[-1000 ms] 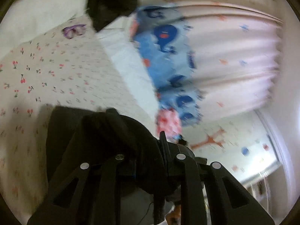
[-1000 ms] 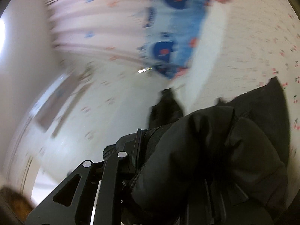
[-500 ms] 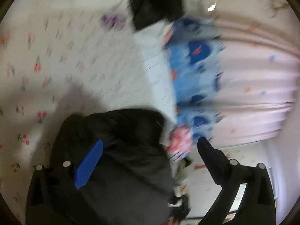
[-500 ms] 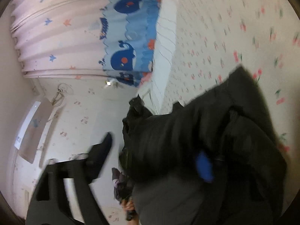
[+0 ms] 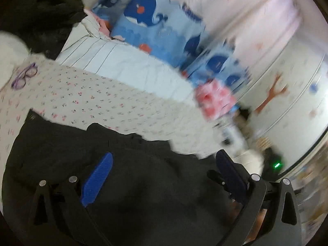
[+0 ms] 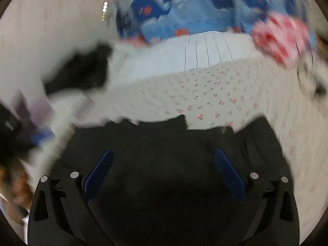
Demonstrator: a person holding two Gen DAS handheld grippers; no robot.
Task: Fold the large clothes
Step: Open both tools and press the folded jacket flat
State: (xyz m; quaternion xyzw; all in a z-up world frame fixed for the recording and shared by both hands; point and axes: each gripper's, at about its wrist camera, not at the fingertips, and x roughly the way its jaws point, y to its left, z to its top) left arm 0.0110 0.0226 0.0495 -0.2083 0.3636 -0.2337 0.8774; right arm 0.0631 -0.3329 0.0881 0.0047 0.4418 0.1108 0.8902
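We see the black garment [image 5: 133, 184] lying on the bed [image 5: 102, 102], filling the lower half of both wrist views, its top edge against the cherry-print sheet. Left tongs [image 5: 162, 176] are spread wide, blue pads apart with nothing pinched, cloth only beneath them. Right tongs [image 6: 164, 172] likewise wide apart over the same dark fabric; both sets have just been opening, and no cloth sits between the pads now. We judge one fold has been laid down and released; the piece looks doubled, though blur in the right view makes layers hard to count. Likely left: another fold or smoothing, then the second dark garment [image 5: 45, 18] at upper left. Purple glasses [image 5: 24, 75] lie on the sheet at far left.
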